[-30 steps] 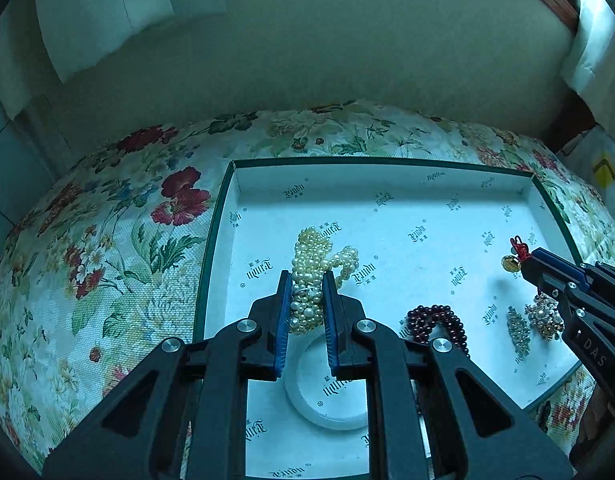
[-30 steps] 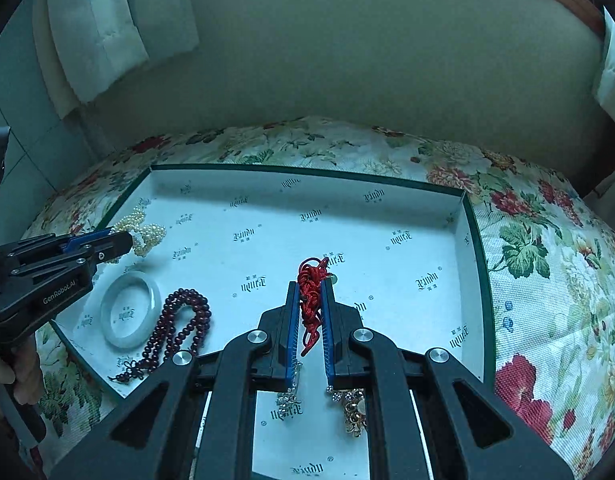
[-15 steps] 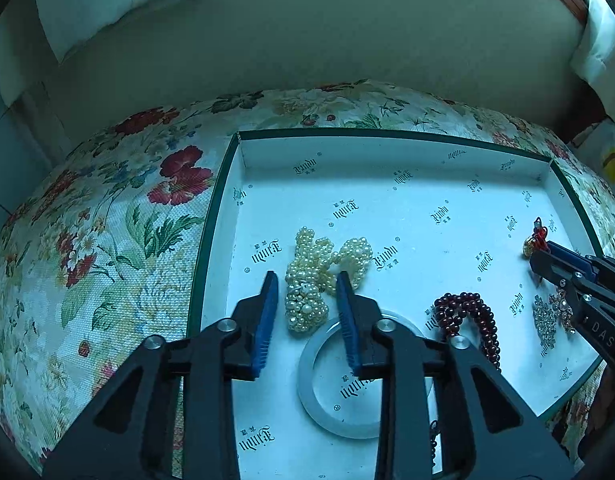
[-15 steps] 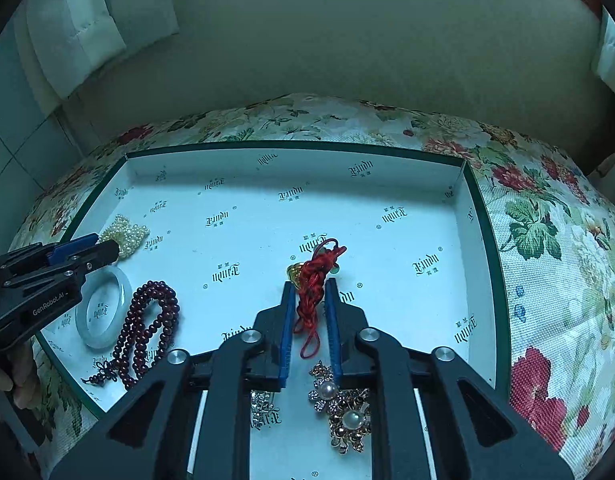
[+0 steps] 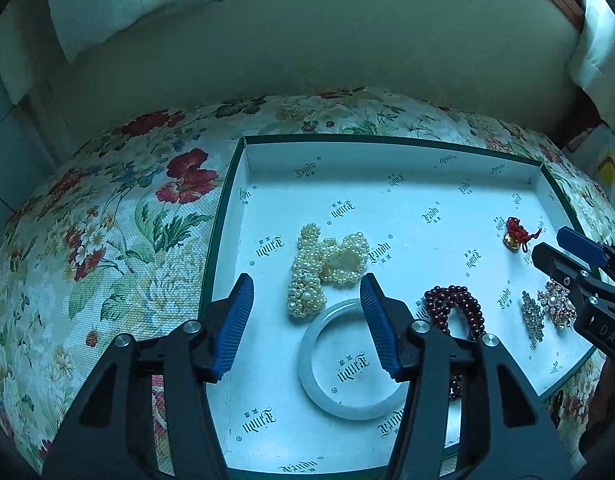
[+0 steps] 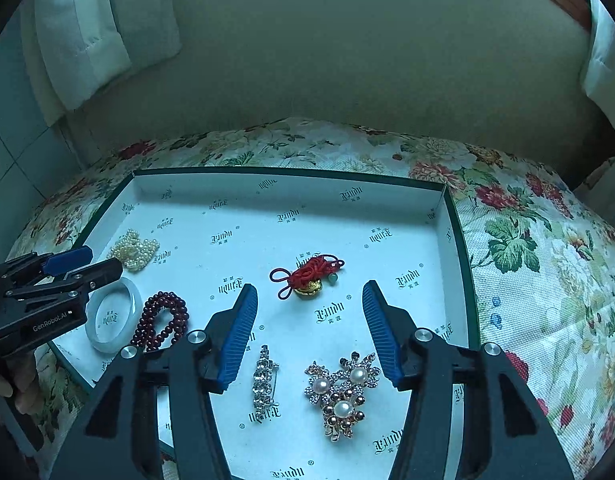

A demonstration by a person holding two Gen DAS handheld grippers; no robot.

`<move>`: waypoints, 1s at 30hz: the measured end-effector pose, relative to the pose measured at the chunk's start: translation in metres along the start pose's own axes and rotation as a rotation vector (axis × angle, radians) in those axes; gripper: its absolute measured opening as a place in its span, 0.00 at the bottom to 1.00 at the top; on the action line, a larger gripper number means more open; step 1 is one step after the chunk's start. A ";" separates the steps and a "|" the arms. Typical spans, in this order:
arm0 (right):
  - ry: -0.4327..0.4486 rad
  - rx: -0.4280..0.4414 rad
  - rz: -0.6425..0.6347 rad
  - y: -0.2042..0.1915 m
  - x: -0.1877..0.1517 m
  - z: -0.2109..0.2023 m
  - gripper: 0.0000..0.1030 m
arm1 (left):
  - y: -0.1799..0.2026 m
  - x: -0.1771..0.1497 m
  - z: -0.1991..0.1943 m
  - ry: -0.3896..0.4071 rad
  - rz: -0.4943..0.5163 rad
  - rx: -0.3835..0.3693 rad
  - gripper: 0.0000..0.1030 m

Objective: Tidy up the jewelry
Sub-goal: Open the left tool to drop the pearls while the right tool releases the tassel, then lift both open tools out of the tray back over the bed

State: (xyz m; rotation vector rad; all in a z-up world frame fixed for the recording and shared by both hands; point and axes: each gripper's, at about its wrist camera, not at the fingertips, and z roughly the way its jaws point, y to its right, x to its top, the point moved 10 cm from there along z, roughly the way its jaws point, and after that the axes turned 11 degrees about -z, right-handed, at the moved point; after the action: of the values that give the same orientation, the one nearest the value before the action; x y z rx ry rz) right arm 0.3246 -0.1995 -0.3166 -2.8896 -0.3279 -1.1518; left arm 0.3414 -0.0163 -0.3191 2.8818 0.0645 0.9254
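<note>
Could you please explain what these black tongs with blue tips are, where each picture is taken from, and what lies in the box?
These are two hand-held grippers, each carrying its own camera that looks out along its fingers. One picture comes from the left gripper, the other from the right gripper. Both sets of jaws are opening and hold nothing. A shallow white box sits on a floral cloth. In it lie a pearl strand, a pale bangle, dark red beads, a red knotted charm, a rhinestone clip and a pearl brooch. A person's hand shows at the left edge of the right gripper's view.
</note>
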 end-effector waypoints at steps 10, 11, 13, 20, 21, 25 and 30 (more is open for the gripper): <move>0.030 0.000 -0.006 -0.004 0.001 -0.029 0.53 | -0.002 -0.010 -0.028 0.010 -0.010 0.006 0.57; 0.030 0.001 -0.006 -0.005 0.000 -0.032 0.53 | -0.002 -0.012 -0.032 0.011 -0.010 0.005 0.57; 0.029 0.003 0.000 -0.005 -0.004 -0.039 0.53 | -0.001 -0.017 -0.038 0.010 -0.012 0.002 0.57; 0.023 -0.001 0.019 -0.006 -0.026 -0.064 0.53 | 0.000 -0.035 -0.065 0.023 -0.018 -0.011 0.57; 0.019 -0.001 0.022 -0.006 -0.031 -0.067 0.53 | 0.000 -0.039 -0.068 0.024 -0.017 -0.012 0.57; -0.004 0.002 0.031 -0.008 -0.051 -0.075 0.53 | 0.000 -0.055 -0.079 0.016 -0.017 -0.017 0.57; -0.038 0.011 0.040 -0.011 -0.080 -0.084 0.53 | -0.006 -0.075 -0.088 0.001 -0.031 -0.013 0.57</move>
State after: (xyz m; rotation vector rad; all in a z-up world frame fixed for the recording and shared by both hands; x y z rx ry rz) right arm 0.2084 -0.2110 -0.3104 -2.8979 -0.2751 -1.0867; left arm 0.2296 -0.0078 -0.2921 2.8595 0.1030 0.9187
